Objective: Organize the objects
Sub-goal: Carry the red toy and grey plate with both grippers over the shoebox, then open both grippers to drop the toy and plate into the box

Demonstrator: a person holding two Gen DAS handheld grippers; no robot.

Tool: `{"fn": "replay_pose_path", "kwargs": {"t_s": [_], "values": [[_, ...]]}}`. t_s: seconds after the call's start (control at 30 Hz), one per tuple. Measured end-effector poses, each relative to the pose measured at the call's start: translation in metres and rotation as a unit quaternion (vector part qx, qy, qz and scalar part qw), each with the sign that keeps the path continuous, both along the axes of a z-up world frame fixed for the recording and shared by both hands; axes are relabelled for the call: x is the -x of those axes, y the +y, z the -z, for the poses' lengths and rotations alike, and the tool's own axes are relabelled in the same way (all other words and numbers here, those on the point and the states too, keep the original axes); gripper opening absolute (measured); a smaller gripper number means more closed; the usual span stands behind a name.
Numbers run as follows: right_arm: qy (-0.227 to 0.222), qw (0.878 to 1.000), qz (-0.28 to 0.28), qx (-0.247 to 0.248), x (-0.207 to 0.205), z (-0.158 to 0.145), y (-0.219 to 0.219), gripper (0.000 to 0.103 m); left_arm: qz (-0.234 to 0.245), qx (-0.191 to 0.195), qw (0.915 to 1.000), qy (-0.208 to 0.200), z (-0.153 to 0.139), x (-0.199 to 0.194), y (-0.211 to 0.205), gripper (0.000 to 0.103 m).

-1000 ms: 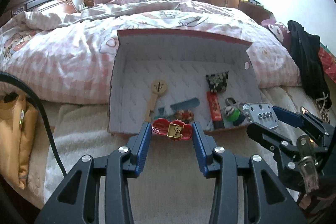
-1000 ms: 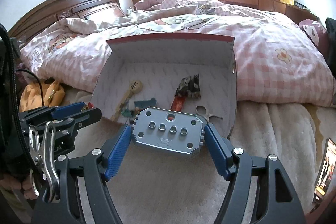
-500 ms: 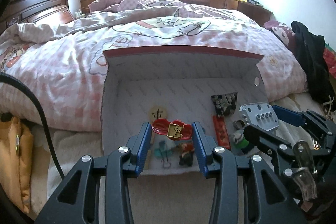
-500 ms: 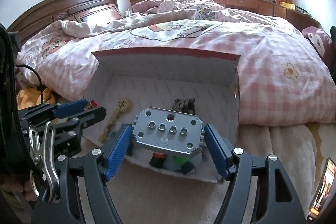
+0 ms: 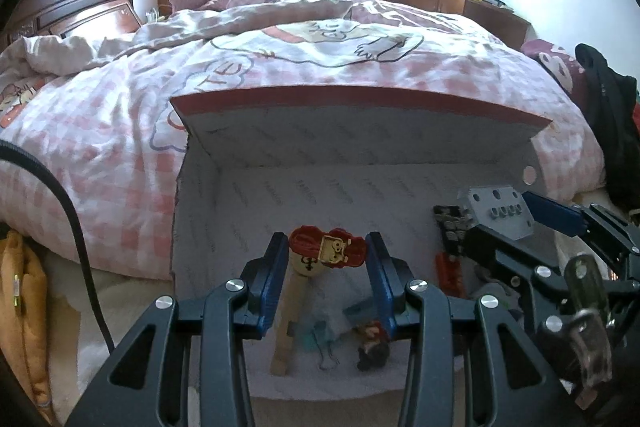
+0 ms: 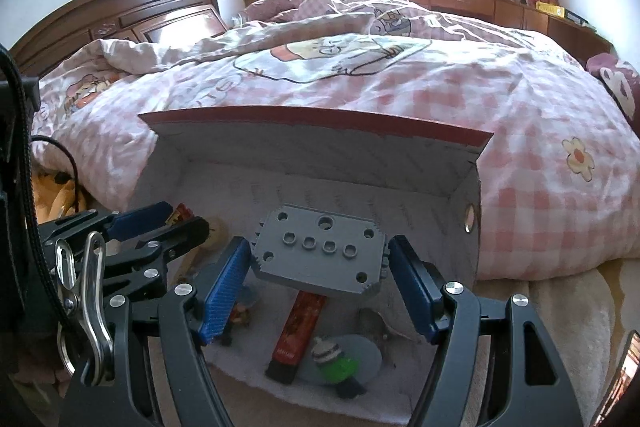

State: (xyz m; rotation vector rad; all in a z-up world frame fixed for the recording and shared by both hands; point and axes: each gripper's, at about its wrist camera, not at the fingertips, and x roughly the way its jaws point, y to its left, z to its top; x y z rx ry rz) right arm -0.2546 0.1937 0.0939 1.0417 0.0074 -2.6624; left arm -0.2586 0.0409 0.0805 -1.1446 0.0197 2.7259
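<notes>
My left gripper [image 5: 327, 251] is shut on a small red object with a gold clasp [image 5: 327, 247] and holds it over the open cardboard box [image 5: 360, 99]. My right gripper [image 6: 320, 259] is shut on a grey plate with several holes [image 6: 320, 251], also above the box [image 6: 320, 117]. On the box floor lie a wooden stick toy [image 5: 294, 307], a binder clip [image 5: 328, 359], a small figurine [image 5: 372, 343], a red bar [image 6: 300, 331] and a green toy [image 6: 336, 367]. The right gripper with its plate [image 5: 496, 207] shows at the right of the left wrist view.
The box leans against a bed with a pink checked quilt [image 6: 400, 79]. An orange bag [image 5: 24, 307] lies at the left, dark clothing [image 5: 612, 131] at the right. A beige blanket [image 6: 560, 291] covers the surface under the box. A black cable [image 5: 60, 203] hangs at the left.
Both grippers have moved forward toward the bed, from in front of the box's near edge to above its inside, each still holding its object.
</notes>
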Motion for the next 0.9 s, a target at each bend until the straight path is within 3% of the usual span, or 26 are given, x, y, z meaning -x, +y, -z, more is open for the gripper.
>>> {"fn": "replay_pose_path", "kwargs": {"t_s": [0.9], "values": [[0.000,0.999,0.022,-0.038,0.037,0.028,0.000,0.073,-0.008,0.000,0.9999,-0.015,0.031,0.035,0.003,0.039]]}}
